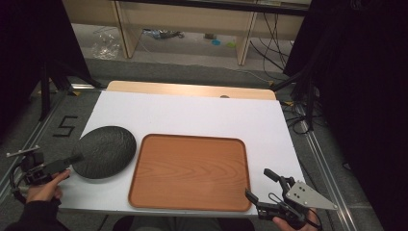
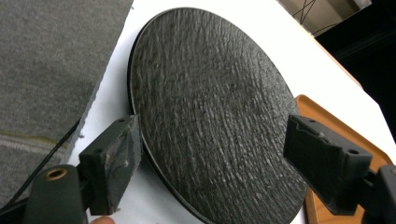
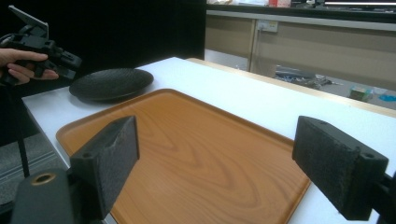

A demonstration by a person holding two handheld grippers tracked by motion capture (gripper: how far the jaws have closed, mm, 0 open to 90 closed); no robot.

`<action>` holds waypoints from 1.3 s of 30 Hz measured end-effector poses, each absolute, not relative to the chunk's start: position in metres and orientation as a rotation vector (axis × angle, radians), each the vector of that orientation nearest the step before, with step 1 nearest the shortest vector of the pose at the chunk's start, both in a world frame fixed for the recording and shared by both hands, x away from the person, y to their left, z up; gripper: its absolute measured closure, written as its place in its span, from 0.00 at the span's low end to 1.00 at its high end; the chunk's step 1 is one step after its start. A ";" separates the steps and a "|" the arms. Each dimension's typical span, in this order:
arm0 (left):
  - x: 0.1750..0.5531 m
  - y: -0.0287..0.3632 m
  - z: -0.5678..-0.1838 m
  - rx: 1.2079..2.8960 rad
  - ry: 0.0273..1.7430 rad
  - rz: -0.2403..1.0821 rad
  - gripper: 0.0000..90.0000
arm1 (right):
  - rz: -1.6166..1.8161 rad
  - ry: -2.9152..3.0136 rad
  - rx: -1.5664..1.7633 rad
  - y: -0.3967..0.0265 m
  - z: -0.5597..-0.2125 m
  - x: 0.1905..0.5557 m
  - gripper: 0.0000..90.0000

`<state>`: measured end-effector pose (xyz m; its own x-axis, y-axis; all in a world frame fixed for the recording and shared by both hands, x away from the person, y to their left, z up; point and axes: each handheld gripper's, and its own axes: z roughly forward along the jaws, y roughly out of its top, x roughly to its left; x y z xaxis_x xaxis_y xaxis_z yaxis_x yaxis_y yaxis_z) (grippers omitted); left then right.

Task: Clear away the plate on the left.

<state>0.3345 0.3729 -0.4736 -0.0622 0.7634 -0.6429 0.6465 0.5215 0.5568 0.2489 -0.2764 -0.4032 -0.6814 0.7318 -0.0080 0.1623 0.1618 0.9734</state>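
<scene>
Place: a lab recording bay
Signs: black curtains (image 1: pixel 29 43) at nine and three o'clock, loose cables (image 1: pixel 269 38) at one, taped floor mark (image 1: pixel 65 126), aluminium rails (image 1: pixel 322 154) beside the table (image 1: pixel 192 115)

On the tabletop (image 1: pixel 192 115) the plate (image 1: pixel 104 150) lies at the left, just beside the tray (image 1: pixel 190 172), which sits toward the near edge

High view set above, looking down on tray (image 1: pixel 189 172). Left gripper view held close over plate (image 2: pixel 210 107), tray beside. Right gripper view low, near tray; plate shared.
</scene>
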 end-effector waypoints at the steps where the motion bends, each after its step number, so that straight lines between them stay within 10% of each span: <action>1: 0.335 0.373 -0.474 1.185 1.769 0.141 0.22 | 1.547 1.959 0.846 -0.276 -0.403 0.249 0.18; 39: 0.342 0.373 -0.503 0.991 1.815 -0.176 0.30 | 1.545 1.987 0.838 -0.275 -0.403 0.249 0.18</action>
